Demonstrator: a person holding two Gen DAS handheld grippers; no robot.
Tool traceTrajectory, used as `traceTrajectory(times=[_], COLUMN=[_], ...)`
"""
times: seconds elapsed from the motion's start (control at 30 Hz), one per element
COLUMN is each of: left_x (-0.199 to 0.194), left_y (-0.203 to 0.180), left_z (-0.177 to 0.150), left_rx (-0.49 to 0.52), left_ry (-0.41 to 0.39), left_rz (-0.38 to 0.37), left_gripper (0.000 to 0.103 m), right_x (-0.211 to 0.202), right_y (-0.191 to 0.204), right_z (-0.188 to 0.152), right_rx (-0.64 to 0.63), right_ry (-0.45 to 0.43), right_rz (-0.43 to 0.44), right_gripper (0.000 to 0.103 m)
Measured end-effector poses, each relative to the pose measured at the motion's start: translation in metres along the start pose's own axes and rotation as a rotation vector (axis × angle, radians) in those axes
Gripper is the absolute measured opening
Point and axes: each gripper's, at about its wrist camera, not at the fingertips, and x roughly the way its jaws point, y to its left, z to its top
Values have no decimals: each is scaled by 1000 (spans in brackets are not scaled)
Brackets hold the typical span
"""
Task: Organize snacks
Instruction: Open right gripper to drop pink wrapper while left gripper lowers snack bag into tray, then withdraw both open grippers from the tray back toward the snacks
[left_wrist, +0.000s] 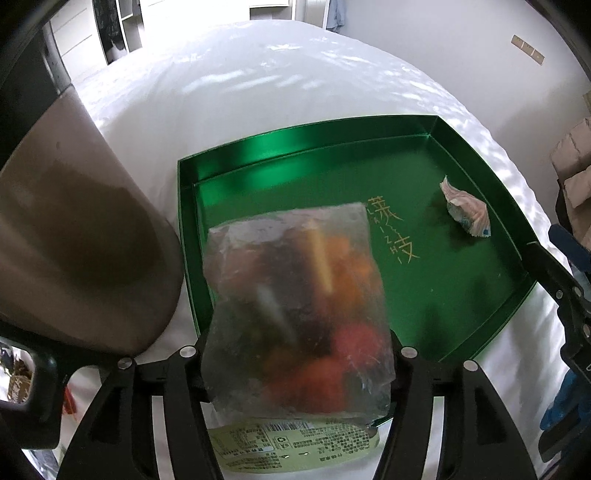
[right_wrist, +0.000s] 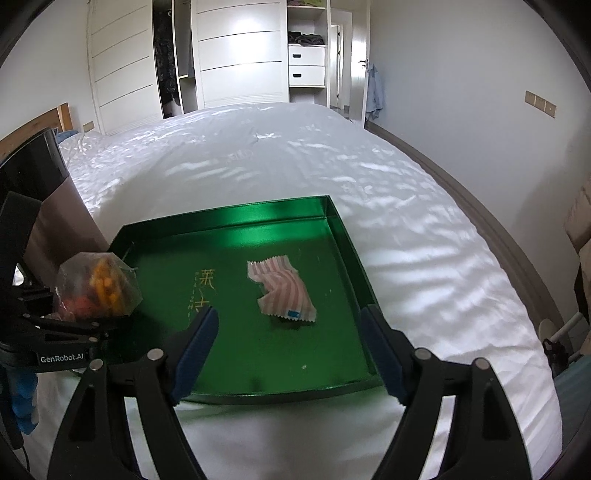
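Left wrist view looks down its own fingers: the left gripper (left_wrist: 295, 354) has a clear snack bag (left_wrist: 295, 295) between its jaws, pinched near the bag's lower end, with the printed label poking out below. The bag hangs blurred over the near-left part of the green tray (left_wrist: 480, 295); whether it rests on the tray floor I cannot tell. It reads as soft, crinkly film around loose orange and red pieces (light, I judge, and slippery where the plastic is smooth), so it will sag and swing from any grip. The sealed end by the label looks the firmest place to hold; squeezing the middle risks crushing the contents.

From the right wrist view, the right gripper (right_wrist: 288, 350) stands spread wide and empty over the tray's near edge. Just beyond it, toward the tray's right half, lies a striped wrapper (right_wrist: 282, 291), flat, crumpled and nearly weightless by the look of it; a pinch at its raised fold should serve.

The tray's walls are low but upright, so anything going in or out must clear them. Left of the tray, close against it, stands a brown cylinder (left_wrist: 74, 221), which crowds that side. Behind and right of the tray the white bed (right_wrist: 295, 166) lies open, soft and rumpled, giving easy room.
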Motion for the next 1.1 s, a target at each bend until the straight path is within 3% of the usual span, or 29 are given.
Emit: traceTrajectory(times=[0.07,0.23,0.47,0.77,0.93,1.1], left_x=[-3,-17,-42,-100,-137,-180], left_y=[1,-1,-1,1,23,73], left_z=[0,7,1,-32,-59,-84], left_rx=[-6,-5,-10,-13,1,-32], left_ry=[-12,-55,-85,-160,-209,-269], left_rz=[-3,-6,-31,-78,-71,-30], left_gripper=[65,71,71,71,71,71], right_x=[-1,-7,-23,-72,-113,-154], right_y=[-1,-1,-4,-3,13,36], right_z=[-2,-2,-1,-6,-9,-8], right_rx=[3,13,30,44,30,15], right_ry=[0,-7,-35,-96,-150,-196], right_rz=[0,-2,-5,-30,-44,-50], right_gripper=[103,103,103,103,103,103])
